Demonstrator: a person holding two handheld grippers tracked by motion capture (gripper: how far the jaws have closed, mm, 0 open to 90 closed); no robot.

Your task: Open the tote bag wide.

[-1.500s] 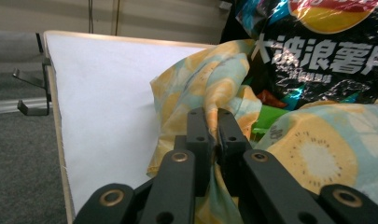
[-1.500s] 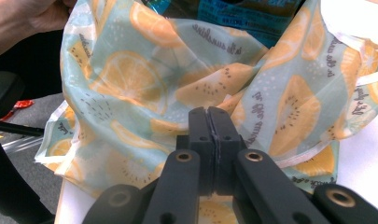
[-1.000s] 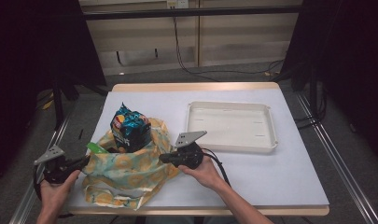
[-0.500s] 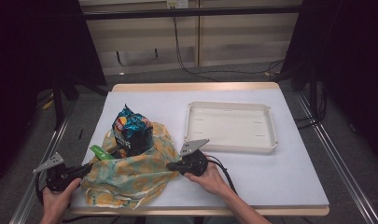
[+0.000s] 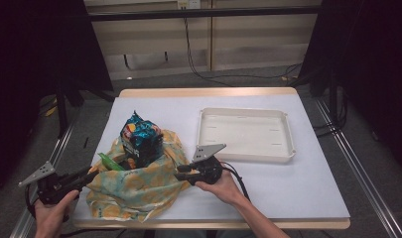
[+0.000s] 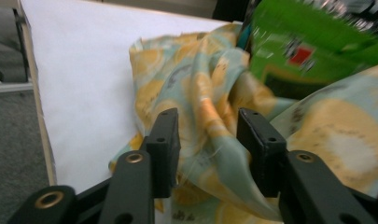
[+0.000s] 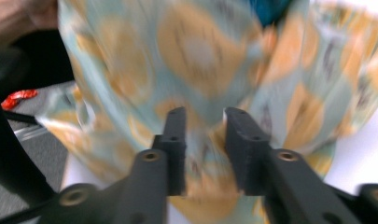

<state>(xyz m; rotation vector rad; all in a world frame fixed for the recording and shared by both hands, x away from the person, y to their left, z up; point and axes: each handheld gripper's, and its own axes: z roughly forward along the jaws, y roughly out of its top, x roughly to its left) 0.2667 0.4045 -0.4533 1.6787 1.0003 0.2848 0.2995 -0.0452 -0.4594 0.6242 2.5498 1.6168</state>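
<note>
Cloth (image 5: 139, 186) printed with orange blotches on pale blue-green lies bunched at the near left part of the desk (image 5: 268, 193), its folds heaped around a crinkled blue snack bag (image 5: 140, 139) that stands upright in the middle of it. A green packet (image 5: 110, 162) pokes out of the folds at the cloth's left side, close in the left gripper view as a bright green wrapper (image 6: 312, 51). A white tray (image 5: 245, 154) sits well apart to the right.

Left gripper (image 5: 87, 176) points at the cloth's left edge; its jaws have just been opening and now stand spread, with a fold of the cloth (image 6: 210, 135) between them and not pressed by the pads. Right gripper (image 5: 181, 172) meets the cloth's right edge; its jaws have likewise just been opening, parted with fabric (image 7: 203, 135) loosely between them.

Compared with a second ago, the cloth is heaped higher around the snack bag, and the left gripper sits farther out toward the desk's left edge.
</note>
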